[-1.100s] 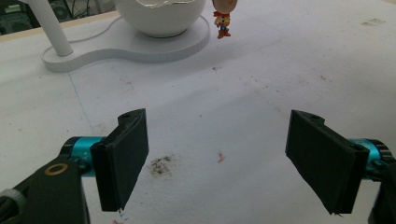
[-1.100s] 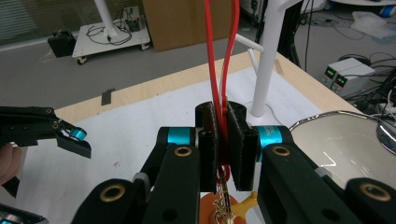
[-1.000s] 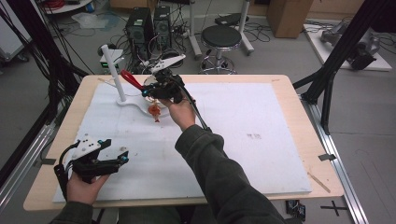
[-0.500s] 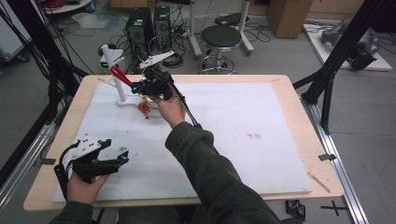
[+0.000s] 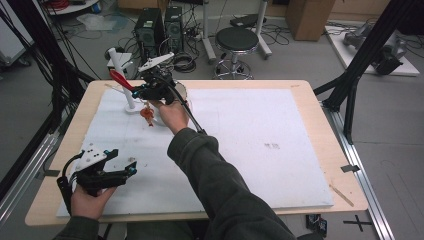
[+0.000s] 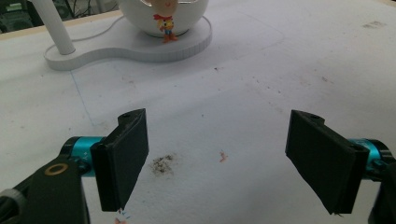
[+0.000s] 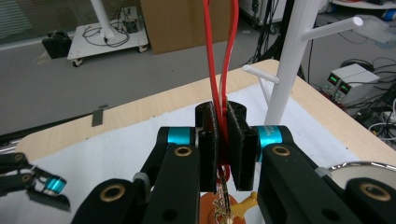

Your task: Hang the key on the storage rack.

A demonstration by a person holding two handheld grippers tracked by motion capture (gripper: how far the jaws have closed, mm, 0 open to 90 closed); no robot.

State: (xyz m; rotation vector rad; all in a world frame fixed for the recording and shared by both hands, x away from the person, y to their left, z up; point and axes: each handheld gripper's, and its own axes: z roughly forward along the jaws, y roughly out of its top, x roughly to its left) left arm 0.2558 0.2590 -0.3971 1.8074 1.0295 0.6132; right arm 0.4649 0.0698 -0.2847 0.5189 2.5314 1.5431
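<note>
Right tool clamping red loop, beside white rack, near table edge

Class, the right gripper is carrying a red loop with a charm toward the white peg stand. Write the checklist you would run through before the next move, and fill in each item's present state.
1. Right gripper shut on the red loop: ok.
2. Loop hangs open above the jaws, not twisted shut: ok.
3. Charm dangles free below the gripper, clear of the white foam sheet: cannot tell.
4. Loop already over a peg of the white peg stand: not ok, it is beside the stand.
5. Left gripper open and resting well away from the stand: ok.
6. Stand upright on its base: ok.
</note>
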